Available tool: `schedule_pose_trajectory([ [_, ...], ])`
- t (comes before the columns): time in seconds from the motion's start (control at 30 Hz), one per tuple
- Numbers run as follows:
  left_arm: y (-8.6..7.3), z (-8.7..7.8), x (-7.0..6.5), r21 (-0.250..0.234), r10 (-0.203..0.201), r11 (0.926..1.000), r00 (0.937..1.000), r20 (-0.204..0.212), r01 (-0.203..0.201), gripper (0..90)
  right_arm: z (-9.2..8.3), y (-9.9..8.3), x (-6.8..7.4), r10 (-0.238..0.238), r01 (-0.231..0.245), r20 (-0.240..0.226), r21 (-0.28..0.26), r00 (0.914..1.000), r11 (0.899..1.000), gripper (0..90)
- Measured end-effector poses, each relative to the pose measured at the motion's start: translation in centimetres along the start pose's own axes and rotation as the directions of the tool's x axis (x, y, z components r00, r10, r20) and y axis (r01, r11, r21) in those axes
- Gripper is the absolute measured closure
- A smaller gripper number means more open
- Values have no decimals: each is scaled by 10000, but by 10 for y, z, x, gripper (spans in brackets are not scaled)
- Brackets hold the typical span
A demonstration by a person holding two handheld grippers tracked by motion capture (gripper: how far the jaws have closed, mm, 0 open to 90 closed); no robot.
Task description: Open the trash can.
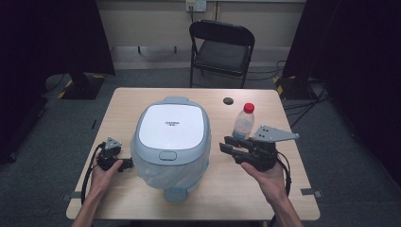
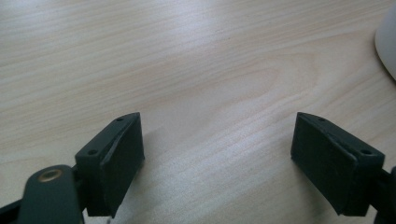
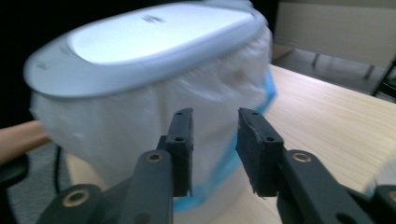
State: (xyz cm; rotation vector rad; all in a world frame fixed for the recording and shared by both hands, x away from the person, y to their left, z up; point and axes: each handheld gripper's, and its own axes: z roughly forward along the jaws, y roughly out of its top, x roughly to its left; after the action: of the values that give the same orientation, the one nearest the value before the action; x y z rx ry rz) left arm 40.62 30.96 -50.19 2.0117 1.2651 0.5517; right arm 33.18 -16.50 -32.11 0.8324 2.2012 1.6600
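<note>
Flanking the white-lidded, bag-lined grey-blue bin (image 1: 171,144)

My left gripper (image 2: 217,154) gaped empty; right gripper (image 3: 214,140), narrowly parted, empty. I judged level, simultaneous approach best.

Lab (black curtains (image 1: 56,33), folding chair (image 1: 221,47)).

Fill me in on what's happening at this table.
A person holds a gripper in each hand on either side of a lidded bin lined with a plastic bag. The left gripper sits low beside the bin with its jaws wide over bare table. The right gripper points at the bin, jaws narrowly apart, gripping nothing. A bottle stands behind it.
</note>
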Motion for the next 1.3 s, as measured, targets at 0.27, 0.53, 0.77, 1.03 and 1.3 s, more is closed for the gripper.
schedule_pose_trajectory([
  [0.27,0,0,0,6,22,10000,10000,-20,-22,159,-13,26,22,-641,620,-632,-334,9959,9975,761],
  [0.53,0,0,-1,14,-22,10000,10000,-63,22,153,1,52,49,-1189,1039,-1927,-859,9740,9909,837],
  [0.77,0,0,-1,14,-20,10000,10000,-62,21,153,41,60,71,-1507,1468,-2877,-353,9458,9885,875],
  [1.03,0,0,-1,12,-24,10000,10000,-58,24,153,74,56,82,-1462,1691,-3281,424,9333,9847,882],
  [1.3,0,1,-1,-9,-65,10000,10000,-14,65,147,79,53,84,-1472,1808,-3225,767,9351,9805,890],
])
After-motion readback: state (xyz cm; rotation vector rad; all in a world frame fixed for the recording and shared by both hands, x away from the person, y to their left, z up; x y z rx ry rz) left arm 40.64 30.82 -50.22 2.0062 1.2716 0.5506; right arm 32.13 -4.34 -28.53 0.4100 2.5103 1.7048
